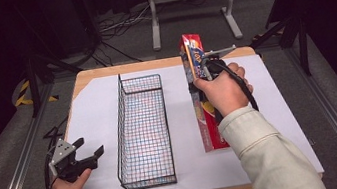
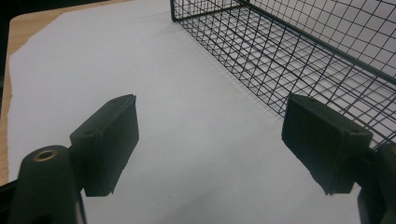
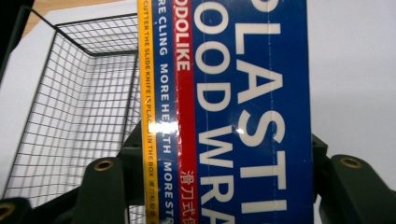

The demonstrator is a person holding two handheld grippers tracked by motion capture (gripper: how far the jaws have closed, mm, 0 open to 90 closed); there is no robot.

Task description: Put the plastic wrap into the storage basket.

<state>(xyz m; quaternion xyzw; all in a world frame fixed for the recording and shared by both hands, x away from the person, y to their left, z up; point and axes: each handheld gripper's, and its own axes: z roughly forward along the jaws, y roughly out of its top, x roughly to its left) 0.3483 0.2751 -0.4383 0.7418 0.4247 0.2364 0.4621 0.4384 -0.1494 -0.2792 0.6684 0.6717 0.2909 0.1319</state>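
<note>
A long plastic-wrap box point(image 1: 196, 65), red, blue and yellow, is gripped across its width by my right gripper point(image 1: 203, 71), which is shut on it; its far end is tilted up off the white sheet. In the right gripper view the box point(image 3: 233, 107) runs up between the two black jaws. A black wire basket point(image 1: 142, 128) stands to the left of the box, empty, with its long side running away from me. My left gripper point(image 1: 90, 154) rests at the table's front left, open, with nothing between its pads point(image 2: 109, 144), beside the basket point(image 2: 299, 51).
A white sheet point(image 1: 262, 90) covers most of the wooden table point(image 1: 97, 73). Beyond the far edge are a metal stand point(image 1: 191, 5) and cables on the floor. Bare sheet lies to the left of the basket and to the right of the box.
</note>
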